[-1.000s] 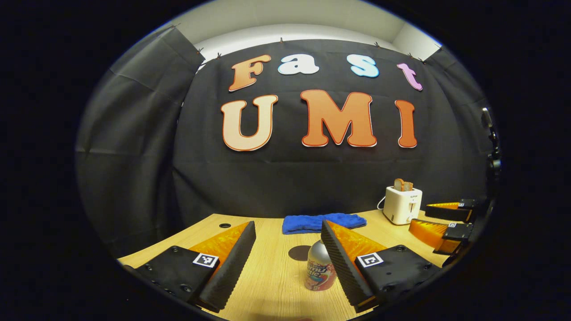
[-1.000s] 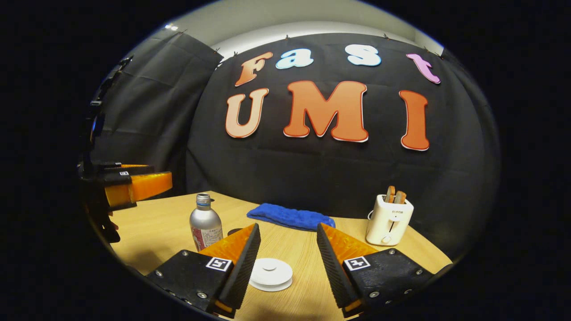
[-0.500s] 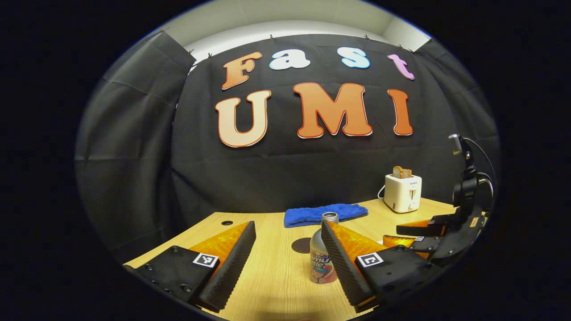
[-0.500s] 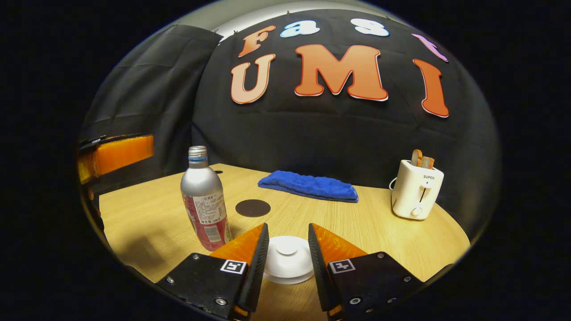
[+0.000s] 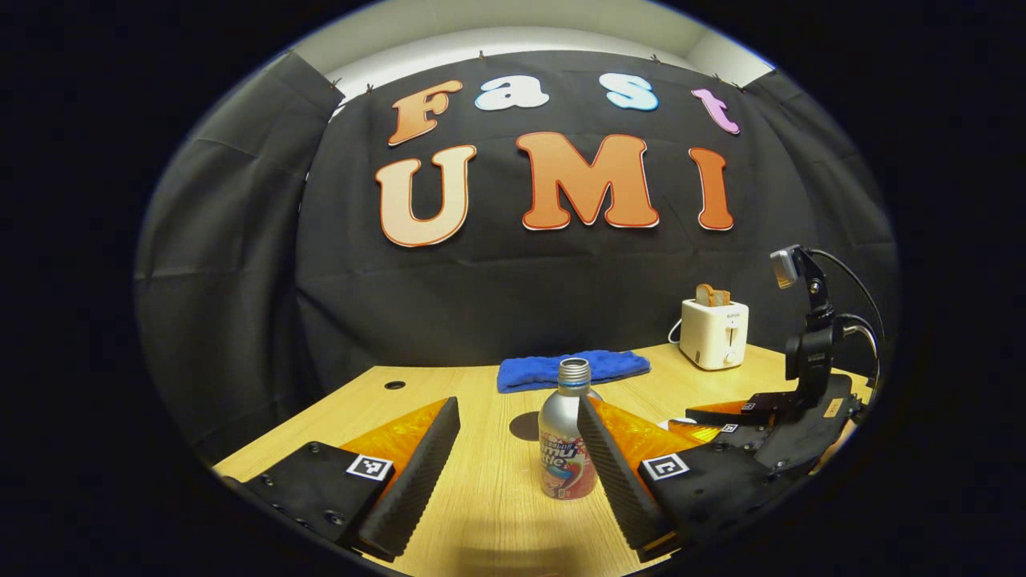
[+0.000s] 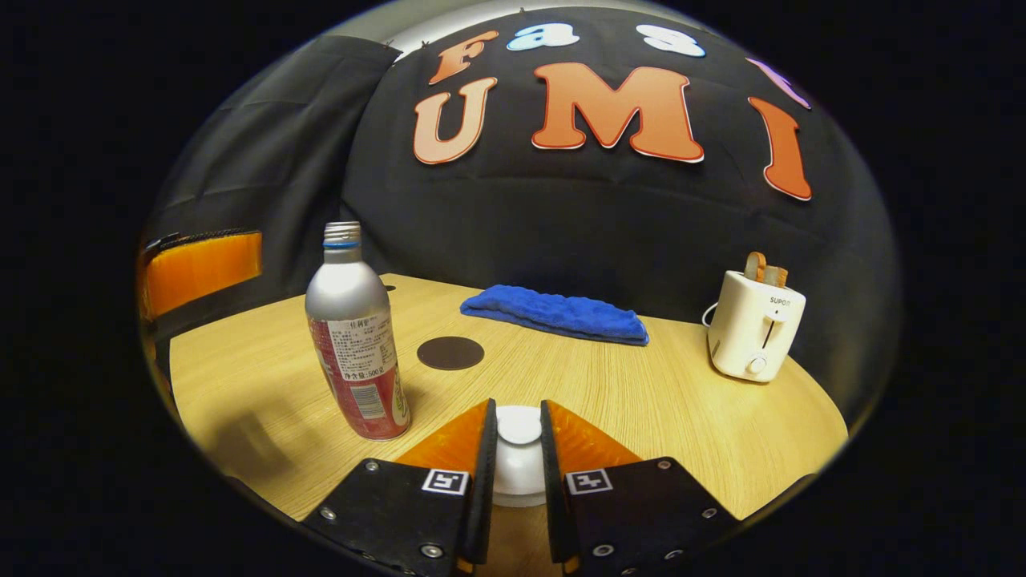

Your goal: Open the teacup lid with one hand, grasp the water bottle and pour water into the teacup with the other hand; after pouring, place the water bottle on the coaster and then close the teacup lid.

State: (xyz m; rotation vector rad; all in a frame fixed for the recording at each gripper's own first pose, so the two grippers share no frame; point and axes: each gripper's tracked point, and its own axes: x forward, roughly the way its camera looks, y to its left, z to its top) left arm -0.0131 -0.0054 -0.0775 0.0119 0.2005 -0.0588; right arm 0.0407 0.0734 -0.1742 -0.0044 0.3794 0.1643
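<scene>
Now my right gripper (image 6: 517, 437) has its fingers drawn in around the teacup lid (image 6: 519, 425)'s knob; contact looks likely, though I can't confirm both press. My left gripper (image 5: 517, 449) is spread wide, the water bottle (image 5: 566, 437) upright on the table (image 5: 481, 513) by its right finger, coaster (image 6: 450, 353) behind.

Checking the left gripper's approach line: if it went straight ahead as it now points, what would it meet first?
Most likely the water bottle, standing upright between the open left gripper's fingers, close to one finger; depth is hard to judge.
</scene>
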